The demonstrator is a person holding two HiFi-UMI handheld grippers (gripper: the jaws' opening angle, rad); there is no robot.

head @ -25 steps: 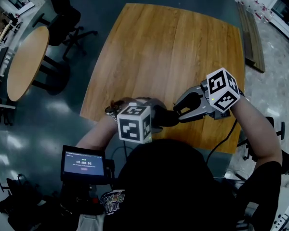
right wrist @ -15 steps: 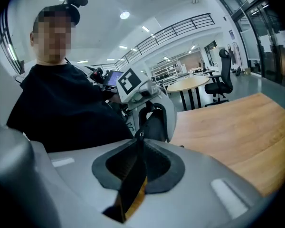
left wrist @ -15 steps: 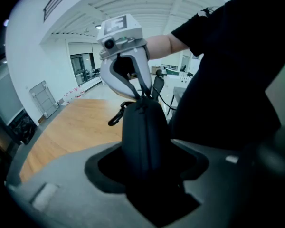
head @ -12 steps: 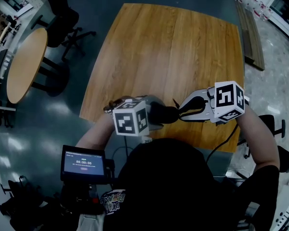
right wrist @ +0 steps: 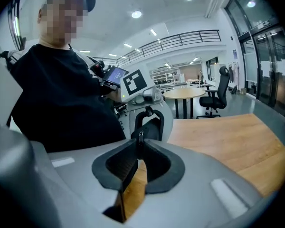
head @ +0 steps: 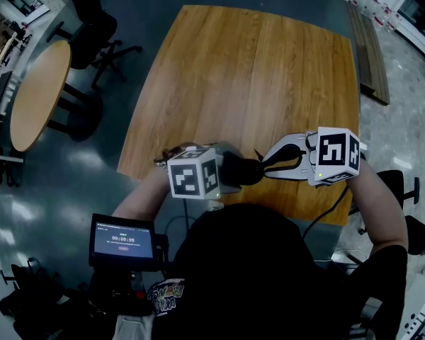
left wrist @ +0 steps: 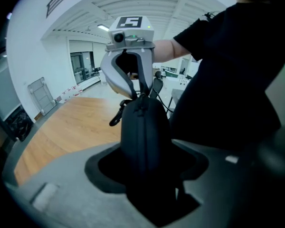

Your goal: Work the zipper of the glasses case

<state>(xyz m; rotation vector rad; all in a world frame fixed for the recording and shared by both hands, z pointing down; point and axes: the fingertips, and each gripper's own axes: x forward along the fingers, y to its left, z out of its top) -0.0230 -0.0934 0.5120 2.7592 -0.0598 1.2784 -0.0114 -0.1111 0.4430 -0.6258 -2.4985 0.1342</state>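
From the head view, the black glasses case hangs over the near edge of the wooden table, toward 6 o'clock. The left gripper comes at it from 9 o'clock and the right gripper from 3 o'clock. The person's own head covers everything below that.

In the left gripper view, the jaws stand wide and are clamped round the case's body, with the zip seam running up toward 12 o'clock. We judge it a light, stiff shell with a smooth skin that could slip. It is best gripped across its broad sides, as it is here. A small loop dangles at 10 o'clock. The case's lower half is lost in shadow.

In the right gripper view, the jaws have just been closing and now pinch the small zipper pull at their tips. The tab is tiny and needs a firm nip. We cannot tell how far the zip is open.
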